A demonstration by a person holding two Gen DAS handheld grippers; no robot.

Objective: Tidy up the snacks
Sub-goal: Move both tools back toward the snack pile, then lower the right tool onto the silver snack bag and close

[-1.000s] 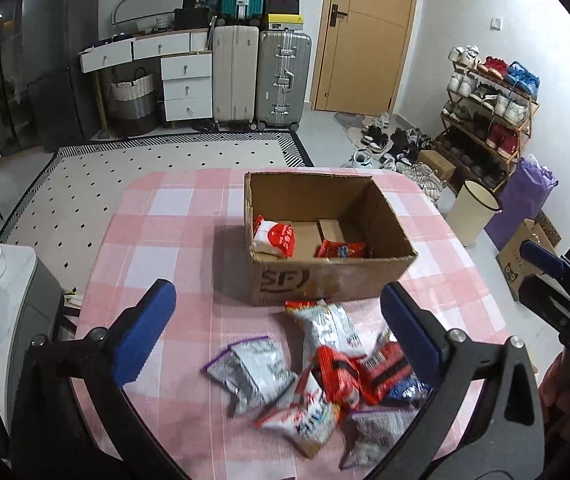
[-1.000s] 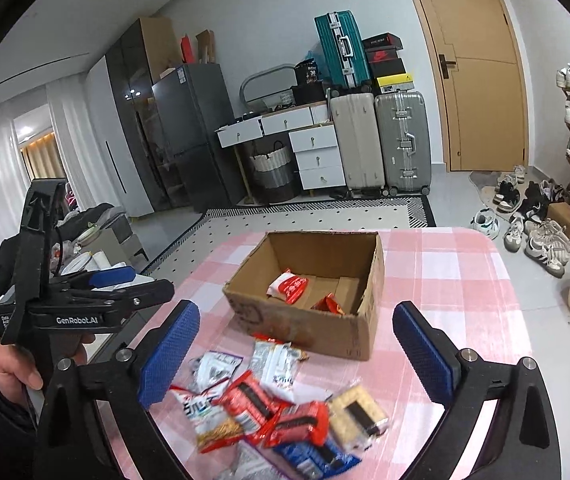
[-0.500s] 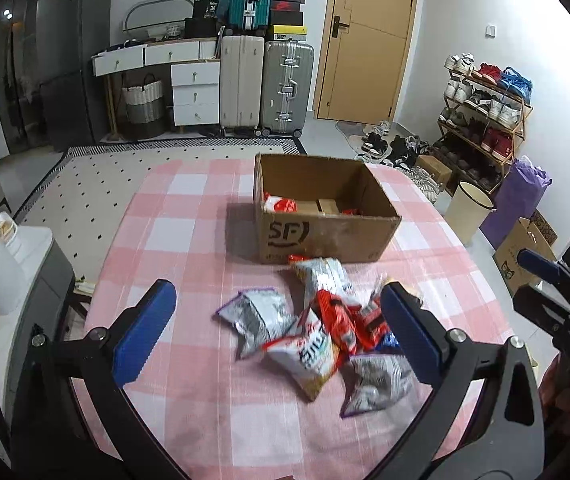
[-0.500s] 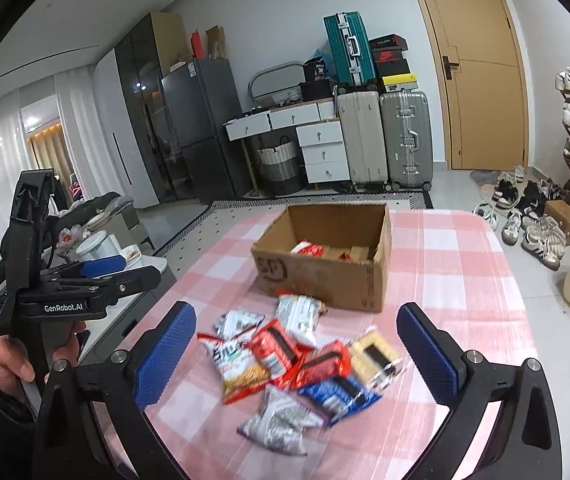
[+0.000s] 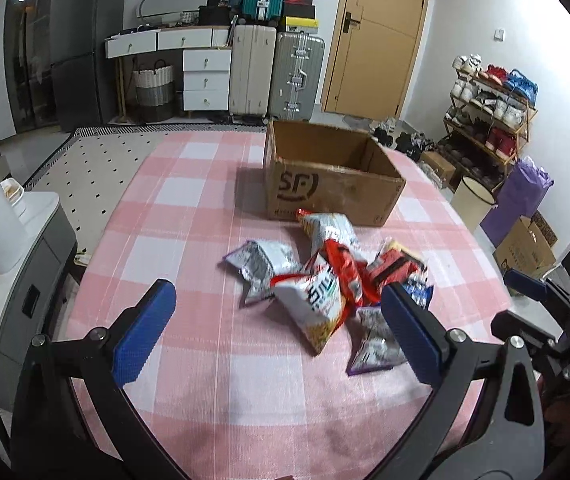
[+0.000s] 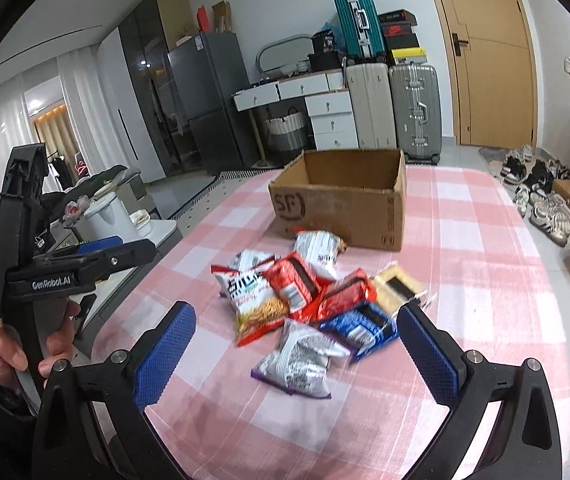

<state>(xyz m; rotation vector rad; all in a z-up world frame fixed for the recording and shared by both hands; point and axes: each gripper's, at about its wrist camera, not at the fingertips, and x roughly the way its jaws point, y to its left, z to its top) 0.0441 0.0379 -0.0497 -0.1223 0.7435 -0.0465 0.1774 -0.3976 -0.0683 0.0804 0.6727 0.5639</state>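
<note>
Sitting in a loose heap on the pink checked tablecloth are the snack packets, just in front of the cardboard box marked SF. 1 silver packet lies nearest the right gripper, whose fingers are spread wide, holding nothing. Left gripper hovers over the pile too, fingers parted and empty.

Pink-and-white checked tablecloth, brown cardboard box, red, silver and blue snack packets.
</note>
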